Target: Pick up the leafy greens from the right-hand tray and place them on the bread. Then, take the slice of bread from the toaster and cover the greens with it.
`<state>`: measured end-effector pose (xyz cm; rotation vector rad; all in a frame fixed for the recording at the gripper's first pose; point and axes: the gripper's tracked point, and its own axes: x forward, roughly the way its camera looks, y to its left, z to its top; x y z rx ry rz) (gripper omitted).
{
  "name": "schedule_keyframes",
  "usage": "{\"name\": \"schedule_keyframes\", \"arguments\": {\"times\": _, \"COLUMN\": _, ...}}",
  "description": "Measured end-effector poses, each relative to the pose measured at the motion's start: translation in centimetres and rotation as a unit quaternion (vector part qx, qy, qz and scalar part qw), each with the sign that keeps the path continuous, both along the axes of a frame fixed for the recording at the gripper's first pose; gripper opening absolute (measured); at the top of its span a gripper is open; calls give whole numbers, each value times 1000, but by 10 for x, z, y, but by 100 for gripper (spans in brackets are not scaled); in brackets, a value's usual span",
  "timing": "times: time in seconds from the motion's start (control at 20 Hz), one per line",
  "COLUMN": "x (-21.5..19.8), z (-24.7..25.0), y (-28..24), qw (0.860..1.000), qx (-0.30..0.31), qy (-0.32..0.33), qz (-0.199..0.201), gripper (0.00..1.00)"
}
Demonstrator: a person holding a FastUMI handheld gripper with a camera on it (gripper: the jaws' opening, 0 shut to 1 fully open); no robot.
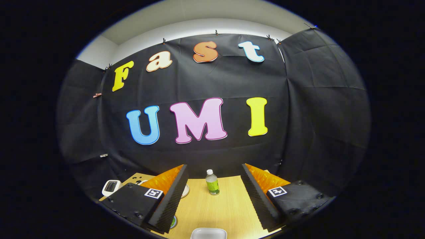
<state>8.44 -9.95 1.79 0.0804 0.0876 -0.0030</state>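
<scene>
The gripper hangs spread wide, empty, over a pale wooden table. Beyond it a bottle stands before the black cloth wall; a toaster sits far left.

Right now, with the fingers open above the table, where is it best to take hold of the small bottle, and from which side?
Probably the bottle by its straight body below the white cap, from the near side, level with the table. It stands upright beyond the open gripper, centred between the fingers, with bare wood around it.
</scene>
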Motion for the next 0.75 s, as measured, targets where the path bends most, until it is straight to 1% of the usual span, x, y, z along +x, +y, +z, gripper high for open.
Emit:
{"name": "schedule_keyframes", "arguments": {"times": 0.2, "x": 3, "z": -8, "y": -5, "qw": 1000, "qx": 4, "qy": 11, "qz": 6, "gripper": 99}}
{"name": "schedule_keyframes", "arguments": {"times": 0.4, "x": 4, "z": -19, "y": -3, "qw": 999, "qx": -6, "qy": 27, "qz": 18, "gripper": 99}}
{"name": "schedule_keyframes", "arguments": {"times": 0.5, "x": 4, "z": -21, "y": -2, "qw": 999, "qx": -19, "qy": 28, "qz": 23, "gripper": 99}}
{"name": "schedule_keyframes", "arguments": {"times": 0.65, "x": 4, "z": -20, "y": -2, "qw": 998, "qx": -62, "qy": 18, "qz": 27, "gripper": 99}}
{"name": "schedule_keyframes", "arguments": {"times": 0.75, "x": 4, "z": -24, "y": 2, "qw": 996, "qx": -78, "qy": 21, "qz": 33, "gripper": 99}}
